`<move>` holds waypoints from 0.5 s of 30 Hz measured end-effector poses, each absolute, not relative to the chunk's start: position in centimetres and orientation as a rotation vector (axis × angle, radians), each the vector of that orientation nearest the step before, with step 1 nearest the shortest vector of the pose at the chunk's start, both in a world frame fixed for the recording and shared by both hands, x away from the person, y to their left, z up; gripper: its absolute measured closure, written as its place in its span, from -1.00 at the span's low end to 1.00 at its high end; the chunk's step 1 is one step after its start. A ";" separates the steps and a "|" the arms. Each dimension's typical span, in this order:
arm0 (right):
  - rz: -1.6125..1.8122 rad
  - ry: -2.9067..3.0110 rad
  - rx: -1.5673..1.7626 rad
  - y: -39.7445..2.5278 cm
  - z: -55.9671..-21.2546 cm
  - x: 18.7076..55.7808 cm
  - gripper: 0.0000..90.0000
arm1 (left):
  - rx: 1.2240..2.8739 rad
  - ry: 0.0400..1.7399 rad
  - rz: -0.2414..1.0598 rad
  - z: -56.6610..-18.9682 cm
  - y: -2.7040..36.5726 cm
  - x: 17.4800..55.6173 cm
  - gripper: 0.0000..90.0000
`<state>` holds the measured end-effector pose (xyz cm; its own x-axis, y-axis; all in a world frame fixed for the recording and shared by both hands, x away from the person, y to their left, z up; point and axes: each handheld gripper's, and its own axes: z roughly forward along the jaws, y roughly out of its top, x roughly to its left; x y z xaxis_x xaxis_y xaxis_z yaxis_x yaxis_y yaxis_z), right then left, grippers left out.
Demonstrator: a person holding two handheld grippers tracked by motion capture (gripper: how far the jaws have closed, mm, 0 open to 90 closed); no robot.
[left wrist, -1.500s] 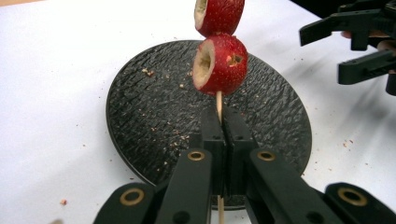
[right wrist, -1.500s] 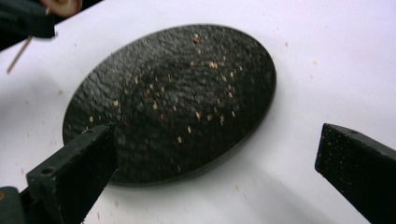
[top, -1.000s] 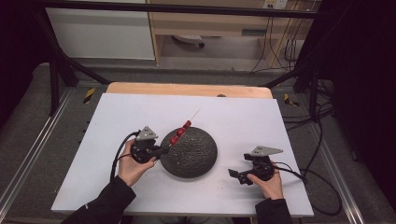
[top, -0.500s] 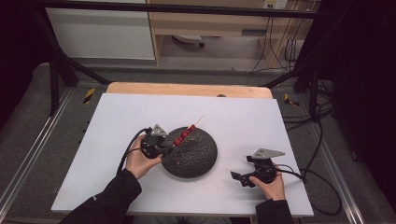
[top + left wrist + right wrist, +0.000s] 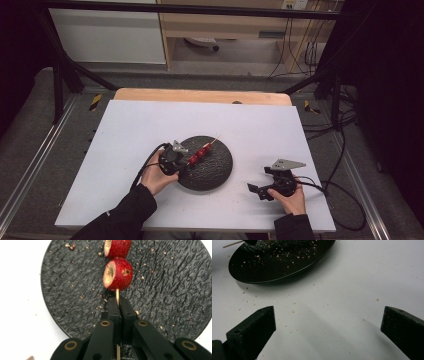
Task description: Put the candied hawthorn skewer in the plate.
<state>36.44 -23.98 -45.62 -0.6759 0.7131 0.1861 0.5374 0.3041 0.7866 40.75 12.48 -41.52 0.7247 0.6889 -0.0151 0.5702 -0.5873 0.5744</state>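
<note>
Left tongs [image 5: 117, 305] pinch skewer [image 5: 117, 296] (over plate [image 5: 62, 290]).

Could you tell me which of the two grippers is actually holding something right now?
The left gripper, shut on the fruit skewer over the black plate; the right gripper is open above bare table.

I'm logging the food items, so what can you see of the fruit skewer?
The skewer is a thin pale wooden stick threaded with small red fruits, cut faces showing tan flesh. The left gripper is shut on its bare lower end, holding it over the black textured plate. The far tip pokes out bare. Crumbs dot the plate.
</note>
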 end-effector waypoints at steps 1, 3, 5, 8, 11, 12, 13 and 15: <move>1.313 2.369 1.156 -24.0 -45.6 36.5 -0.99 | 2.378 0.950 0.281 -41.6 12.4 40.8 0.97; 1.316 2.364 1.173 -24.1 -45.6 36.5 -0.99 | 2.381 0.948 0.284 -41.7 12.3 40.8 0.97; 1.313 2.366 1.173 -24.1 -45.7 36.5 -0.99 | 2.385 0.950 0.281 -41.8 12.2 40.8 0.96; 1.311 2.367 1.172 -24.1 -45.7 36.5 -0.99 | 2.395 0.950 0.285 -41.9 12.2 40.9 0.96; 1.315 2.365 1.176 -24.1 -45.7 36.5 -0.99 | 2.404 0.947 0.281 -42.0 12.1 40.9 0.96; 1.312 2.364 1.174 -24.1 -45.7 36.5 -0.99 | 2.408 0.947 0.283 -42.1 12.1 41.0 0.96; 1.309 2.367 1.175 -24.1 -45.7 36.5 -0.99 | 2.411 0.946 0.282 -42.2 12.1 41.0 0.96; 1.307 2.365 1.172 -24.1 -45.7 36.5 -0.99 | 2.408 0.945 0.279 -42.1 12.0 40.9 0.95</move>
<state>36.47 -24.14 -45.70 -0.6674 0.7192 0.1931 0.5463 0.2967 0.7833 40.95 12.04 -42.15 0.7337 0.6794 -0.0025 0.5692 -0.6127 0.5483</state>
